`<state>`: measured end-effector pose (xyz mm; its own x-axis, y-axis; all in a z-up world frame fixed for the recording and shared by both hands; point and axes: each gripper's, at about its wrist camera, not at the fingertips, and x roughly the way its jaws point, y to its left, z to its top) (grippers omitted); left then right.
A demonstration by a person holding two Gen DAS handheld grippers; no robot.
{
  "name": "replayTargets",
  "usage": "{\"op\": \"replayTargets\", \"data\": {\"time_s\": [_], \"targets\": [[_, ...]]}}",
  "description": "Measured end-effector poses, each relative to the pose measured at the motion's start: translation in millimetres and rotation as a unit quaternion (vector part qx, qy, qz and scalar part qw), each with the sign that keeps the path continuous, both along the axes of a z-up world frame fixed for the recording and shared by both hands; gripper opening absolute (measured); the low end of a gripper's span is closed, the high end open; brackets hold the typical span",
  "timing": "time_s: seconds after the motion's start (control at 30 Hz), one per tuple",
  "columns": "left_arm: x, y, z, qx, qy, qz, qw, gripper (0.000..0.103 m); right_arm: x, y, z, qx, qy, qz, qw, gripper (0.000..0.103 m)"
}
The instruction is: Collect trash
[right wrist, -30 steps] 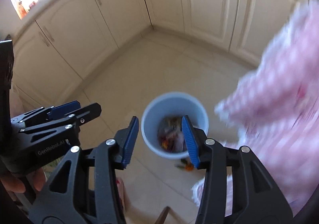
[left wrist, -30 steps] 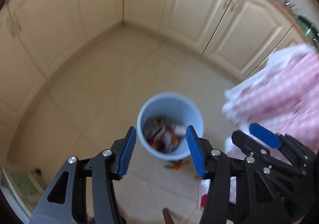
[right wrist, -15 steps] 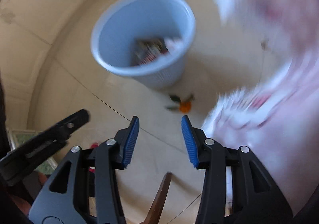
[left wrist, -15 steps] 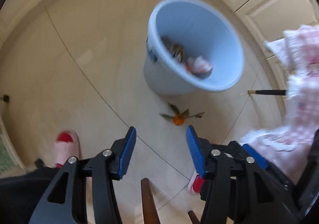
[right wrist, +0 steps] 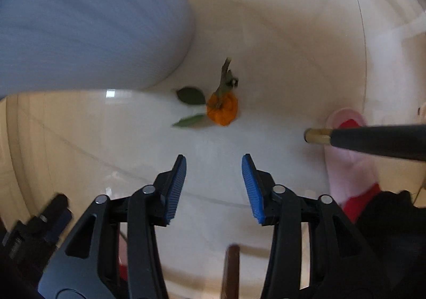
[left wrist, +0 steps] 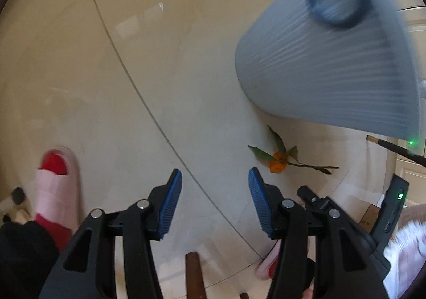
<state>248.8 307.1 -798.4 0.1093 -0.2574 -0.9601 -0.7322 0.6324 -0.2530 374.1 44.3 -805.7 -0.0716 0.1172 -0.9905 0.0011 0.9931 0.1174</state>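
Note:
A small orange fruit with stem and green leaves (right wrist: 222,108) lies on the pale tile floor beside the base of a light blue trash bin (right wrist: 87,22). My right gripper (right wrist: 214,184) is open and empty, low over the floor just short of the fruit. In the left wrist view the fruit (left wrist: 278,163) lies to the right of my open, empty left gripper (left wrist: 215,203), with the bin (left wrist: 332,65) above it at upper right. The right gripper's body (left wrist: 346,232) shows at the lower right of that view.
A person's feet in pink slippers and red socks stand nearby (left wrist: 57,187) (right wrist: 348,155). A black furniture leg with a brass tip (right wrist: 372,139) reaches in from the right. A brown wooden stick (left wrist: 195,275) pokes up at the bottom. Cabinet fronts (left wrist: 410,17) stand behind the bin.
Both grippers have dropped from above the bin down close to the floor. The bin now looms large and the fruit is much nearer, especially to the right gripper. Both stay open.

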Motion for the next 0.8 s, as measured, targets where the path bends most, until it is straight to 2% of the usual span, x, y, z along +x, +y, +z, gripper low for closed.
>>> {"op": "replayTargets", "data": {"time_s": [0.17, 0.3, 0.4, 0.47, 0.57, 0.7, 0.8], "targets": [[26, -13, -35, -0.008, -0.005, -0.035, 0.9993, 0.051, 25, -3, -23, 0.022, -0.015, -0.029, 0.999, 0.035], [28, -11, -51, -0.017, -0.002, -0.033, 0.9993, 0.051, 37, -4, -39, 0.035, -0.016, -0.032, 0.999, 0.027], [26, -13, -53, -0.016, 0.004, -0.037, 0.9992, 0.051, 45, -8, -41, 0.036, -0.011, -0.032, 0.999, 0.01], [23, -9, -49, -0.01, 0.006, -0.027, 0.9996, 0.051, 48, -4, -38, 0.025, -0.001, -0.014, 1.0, 0.005], [14, 4, -31, 0.0, -0.002, 0.009, 1.0, 0.051, 46, -2, -20, 0.012, 0.003, 0.012, 1.0, 0.005], [4, 27, 23, 0.042, -0.038, 0.052, 0.997, 0.051, 48, -9, 21, 0.005, -0.016, 0.015, 1.0, 0.005], [-3, 41, 73, 0.078, -0.074, 0.086, 0.9905, 0.051, 50, -12, 65, -0.004, -0.046, 0.028, 0.999, 0.005]]}}
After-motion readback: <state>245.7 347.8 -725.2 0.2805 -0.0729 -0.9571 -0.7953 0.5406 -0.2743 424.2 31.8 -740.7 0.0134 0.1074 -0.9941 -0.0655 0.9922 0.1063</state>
